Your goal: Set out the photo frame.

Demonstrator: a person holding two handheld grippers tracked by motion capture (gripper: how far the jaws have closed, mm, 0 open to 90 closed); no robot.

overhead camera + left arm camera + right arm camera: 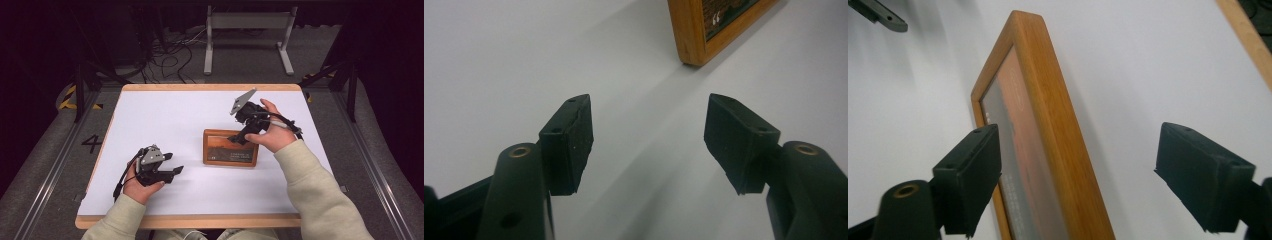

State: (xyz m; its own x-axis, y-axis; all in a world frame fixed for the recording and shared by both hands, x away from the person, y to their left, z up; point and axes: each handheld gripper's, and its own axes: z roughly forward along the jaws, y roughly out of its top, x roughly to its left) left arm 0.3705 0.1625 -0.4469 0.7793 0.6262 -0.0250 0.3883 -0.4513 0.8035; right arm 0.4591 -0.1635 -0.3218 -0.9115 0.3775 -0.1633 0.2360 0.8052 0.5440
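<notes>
A wooden picture frame [230, 147] with a brownish picture lies flat on the white table, right of centre. My right gripper [239, 139] hangs over its far right part, pointing down at it. In the right gripper view the frame's wooden rail [1058, 130] runs between the jaws of my right gripper [1083, 155]. They stand wide, and neither pad touches the wood. My left gripper [175, 166] rests low at the front left, open, pointing right toward the frame. In the left gripper view only bare table lies between the jaws of my left gripper [649, 135], and a corner of the frame [694, 35] shows ahead.
The white table top [165, 115] has a light wooden rim [200, 220]. On the floor beyond the far edge stand a grey metal stand [247, 30] and loose cables [170, 55]. Dark rails run along both sides of the table.
</notes>
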